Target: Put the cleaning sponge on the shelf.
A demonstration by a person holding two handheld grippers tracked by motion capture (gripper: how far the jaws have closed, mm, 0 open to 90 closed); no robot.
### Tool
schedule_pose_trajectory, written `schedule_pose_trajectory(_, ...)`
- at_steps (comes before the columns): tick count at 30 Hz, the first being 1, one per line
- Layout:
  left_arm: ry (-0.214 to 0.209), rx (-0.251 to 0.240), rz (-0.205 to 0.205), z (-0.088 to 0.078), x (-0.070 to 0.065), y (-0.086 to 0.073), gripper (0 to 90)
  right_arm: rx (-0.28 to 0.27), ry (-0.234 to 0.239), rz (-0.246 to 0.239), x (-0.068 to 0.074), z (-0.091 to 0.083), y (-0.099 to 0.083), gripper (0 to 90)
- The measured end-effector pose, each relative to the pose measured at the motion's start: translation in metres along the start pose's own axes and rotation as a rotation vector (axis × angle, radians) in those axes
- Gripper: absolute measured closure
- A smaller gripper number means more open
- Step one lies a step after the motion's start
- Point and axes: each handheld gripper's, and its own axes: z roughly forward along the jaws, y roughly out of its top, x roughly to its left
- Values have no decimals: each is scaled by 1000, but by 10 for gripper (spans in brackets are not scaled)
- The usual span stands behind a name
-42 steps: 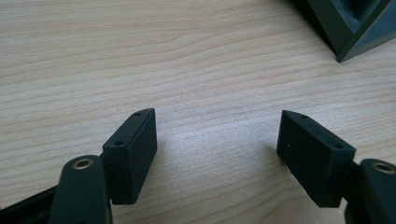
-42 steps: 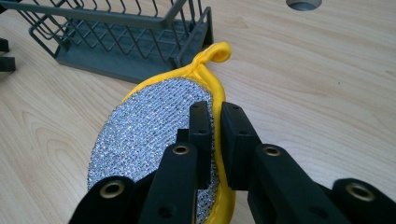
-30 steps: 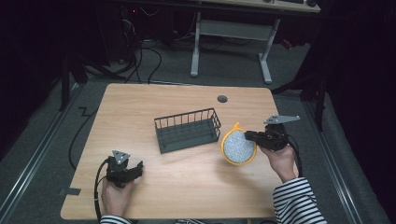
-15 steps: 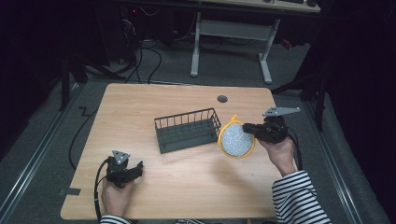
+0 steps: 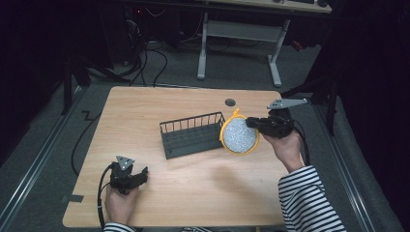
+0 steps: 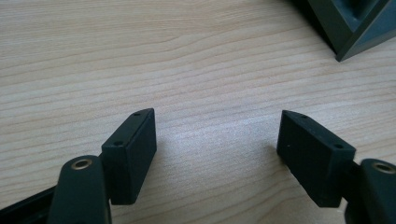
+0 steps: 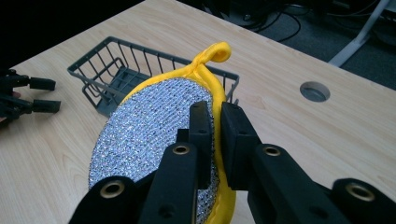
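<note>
Pinching one round silver scrubber with a yellow rim [image 5: 239, 137] in the right gripper [image 5: 255, 124], lifted off the wooden table [image 5: 203, 193] just beside the right end of the one dark wire basket [image 5: 192, 134]. Basket holding nothing visible. Left gripper [image 5: 143, 174] low near the table's front left, jaws spread, nothing between.

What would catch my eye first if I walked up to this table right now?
Probably the round scrubber, glittery silver with a bright yellow rim and loop, held on edge above the wooden table by the right gripper, whose black jaws pinch its rim. Just left of it sits a dark wire basket. Near the front left corner, the left gripper rests with open jaws.
</note>
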Motion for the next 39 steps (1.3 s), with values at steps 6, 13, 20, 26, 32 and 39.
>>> schedule_pose_trajectory(6, 0, 0, -1, 0, 0, 0, 291, -11, 19, -1, 2, 10, 15, 838)
schedule_pose_trajectory(13, 0, 0, -1, 0, 0, 0, 291, -30, 28, 4, 3, 26, 31, 838)
schedule_pose_trajectory(20, 0, 0, -1, 0, 0, 0, 291, -25, 32, 2, 5, 47, 46, 837)
schedule_pose_trajectory(26, 0, -1, -2, 0, 0, 0, 291, -30, 34, 10, 6, 67, 53, 837)
schedule_pose_trajectory(32, 1, -1, -1, 0, 0, 0, 291, -40, 37, 48, 0, 84, 55, 837)
schedule_pose_trajectory(39, 0, 1, 0, 1, 0, 1, 291, -40, 15, 85, -7, 100, 54, 836)
